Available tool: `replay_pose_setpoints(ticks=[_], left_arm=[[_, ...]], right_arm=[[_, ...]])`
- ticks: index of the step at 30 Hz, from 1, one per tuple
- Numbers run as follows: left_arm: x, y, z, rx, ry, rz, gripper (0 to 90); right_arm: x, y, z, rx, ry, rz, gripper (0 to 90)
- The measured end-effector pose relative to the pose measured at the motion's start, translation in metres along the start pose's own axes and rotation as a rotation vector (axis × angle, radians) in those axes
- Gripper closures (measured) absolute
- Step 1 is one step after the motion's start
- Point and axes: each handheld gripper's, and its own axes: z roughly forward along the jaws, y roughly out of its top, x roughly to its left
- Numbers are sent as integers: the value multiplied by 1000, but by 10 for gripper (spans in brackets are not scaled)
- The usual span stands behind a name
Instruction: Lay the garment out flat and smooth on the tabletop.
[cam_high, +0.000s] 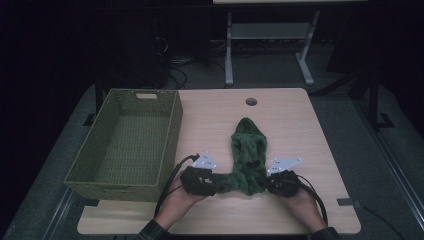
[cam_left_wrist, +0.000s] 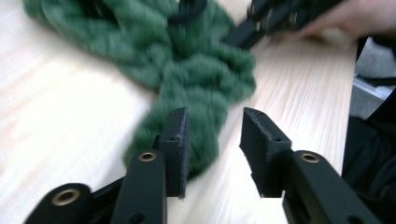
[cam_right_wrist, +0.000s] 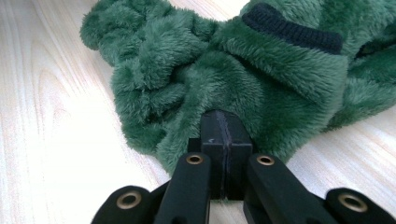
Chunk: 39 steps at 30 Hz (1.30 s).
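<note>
near the table's front edge (cam_high: 220, 222), green fleece garment (cam_high: 247, 150)

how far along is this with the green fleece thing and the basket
Early on. The green fleece garment lies bunched on the table. The right hand-held gripper is pinched shut on its edge, while the left hand-held gripper has open jaws, with a strip of fleece beside and partly between them but not pressed. The green basket holds nothing. Probably still left: folding or gathering it and, perhaps, putting it in the basket.
</note>
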Motion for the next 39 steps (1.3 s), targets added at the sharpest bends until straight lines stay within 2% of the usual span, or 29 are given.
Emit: replay_pose_setpoints(ticks=[7, 8, 9, 11, 14, 15, 19, 22, 24, 25, 26, 32, 39], left_arm=[[9, -7, 26, 100, -7, 23, 582], [8, -8, 29, 97, -6, 16, 588], [9, -8, 30, 112, -2, 27, 596], [9, -8, 33, 122, 9, 37, 693], [10, -5, 33, 129, -5, 25, 838], [11, -4, 32, 136, -8, 27, 855], [11, 5, 20, 93, -38, 15, 865], [12, 18, 7, -3, -56, -6, 863], [14, 27, 3, -19, -55, 12, 862], [14, 31, 4, -30, -62, 1, 862], [15, 35, 4, -35, -64, 9, 862], [21, 65, 22, -60, -73, 30, 859], [31, 96, 49, -71, -49, 51, 881]], right_arm=[[0, 0, 0, 1, -1, 1, 894], [0, 0, 0, 1, 0, 1, 894], [0, 0, 0, 1, 1, 1, 895], [0, 0, 0, 1, 2, 2, 894], [0, 0, 0, 2, 1, -1, 895], [0, 0, 0, 2, -1, -1, 894], [0, 0, 0, 2, -4, -6, 894], [0, 0, 0, 3, -5, -13, 894], [0, 0, 0, 4, -3, -12, 894], [0, 0, 1, 4, -3, -11, 894], [0, 0, 1, 4, -3, -11, 894], [0, 0, 1, 3, -2, -12, 893], [0, 0, -1, 4, 3, -10, 885]])
